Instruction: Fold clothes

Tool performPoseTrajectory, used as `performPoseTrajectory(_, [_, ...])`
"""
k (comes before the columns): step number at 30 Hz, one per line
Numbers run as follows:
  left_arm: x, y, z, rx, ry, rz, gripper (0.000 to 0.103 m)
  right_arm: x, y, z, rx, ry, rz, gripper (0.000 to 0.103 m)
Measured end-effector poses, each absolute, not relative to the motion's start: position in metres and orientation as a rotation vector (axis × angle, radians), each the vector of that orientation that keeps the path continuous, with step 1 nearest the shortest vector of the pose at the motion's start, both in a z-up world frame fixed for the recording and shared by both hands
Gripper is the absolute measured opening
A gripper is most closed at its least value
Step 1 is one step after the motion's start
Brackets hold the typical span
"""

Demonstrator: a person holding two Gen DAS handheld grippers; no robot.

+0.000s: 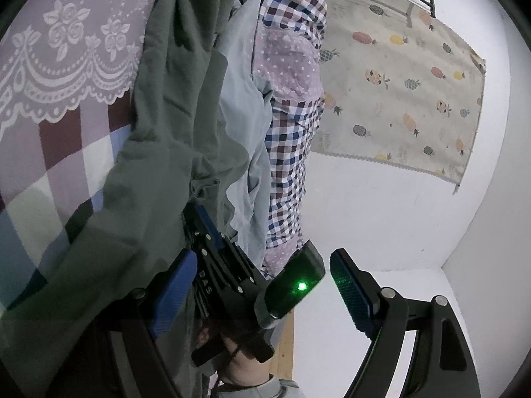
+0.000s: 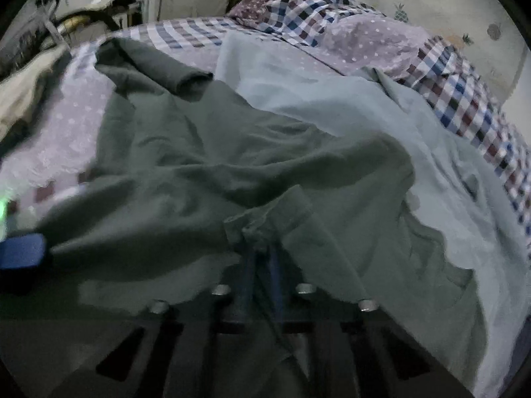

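green garment (image 2: 205, 179): crumpled on bed (image 1: 59, 152), unfolded | right gripper (image 2: 262, 258): jaws pinched on its hem | left gripper (image 1: 262, 292): jaws wide, empty | pale blue garment (image 2: 332, 106): waiting

Crumpled dark green garment (image 2: 205, 165) overlaps a pale blue one (image 2: 332, 99) (perhaps a shirt).

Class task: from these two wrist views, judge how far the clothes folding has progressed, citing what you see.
Done: nothing looks folded; the dark green garment lies rumpled over a pale blue garment on the checked bedding. In hand: the right tongs are shut on a green hem, while the left tongs are open and empty. Left: smoothing and folding both garments.
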State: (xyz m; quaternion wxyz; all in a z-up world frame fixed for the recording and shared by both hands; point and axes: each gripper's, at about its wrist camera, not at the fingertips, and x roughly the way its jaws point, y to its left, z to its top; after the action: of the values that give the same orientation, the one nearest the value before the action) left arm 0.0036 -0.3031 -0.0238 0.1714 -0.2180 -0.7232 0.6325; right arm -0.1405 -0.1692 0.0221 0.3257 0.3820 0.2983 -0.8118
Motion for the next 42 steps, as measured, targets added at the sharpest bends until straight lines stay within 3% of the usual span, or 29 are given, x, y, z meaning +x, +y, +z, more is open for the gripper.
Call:
performPoseTrajectory(9, [-0.001,-0.301,-0.017,-0.634,-1.980,1.811,0.086,-0.123,-0.139,0.072,0.947,0.549,-2.145,0.003])
performPoseTrajectory(16, [-0.009,-0.290,-0.013,-0.646,-1.898,1.772,0.086,-0.063,-0.129,0.099,0.901,0.565,-1.992,0.003])
performPoseTrajectory(27, [-0.020,-0.269,-0.014,-0.861,-1.728,1.896,0.084,-0.009,-0.110,0.087,0.928,0.523,-1.863,0.003])
performPoseTrajectory(28, [-0.021,-0.268,-0.012,-0.876,-1.706,1.913,0.071,-0.006,-0.108,0.086,0.931,0.515,-1.861,0.004])
performPoseTrajectory(29, [-0.022,-0.265,-0.011,-0.912,-1.674,1.944,0.043,-0.003,-0.105,0.085,0.934,0.507,-1.860,0.004])
performPoseTrajectory(30, [-0.023,-0.263,-0.011,-0.952,-1.649,1.970,0.026,0.000,-0.103,0.084,0.938,0.500,-1.859,0.006])
performPoseTrajectory(31, [-0.024,-0.261,-0.011,-0.988,-1.618,1.994,0.002,0.004,-0.098,0.082,0.940,0.491,-1.875,0.007])
performPoseTrajectory(34, [-0.021,-0.256,-0.008,-0.998,-1.548,2.065,0.001,0.013,-0.068,0.080,0.964,0.434,-1.980,0.016])
performPoseTrajectory(36, [-0.019,-0.257,0.001,-0.972,-1.505,2.111,0.001,0.021,-0.036,0.081,0.972,0.398,-2.085,0.037])
performPoseTrajectory(42, [-0.011,-0.275,0.042,-0.838,-1.330,2.297,0.001,0.017,0.099,0.073,1.110,0.241,-2.496,0.050])
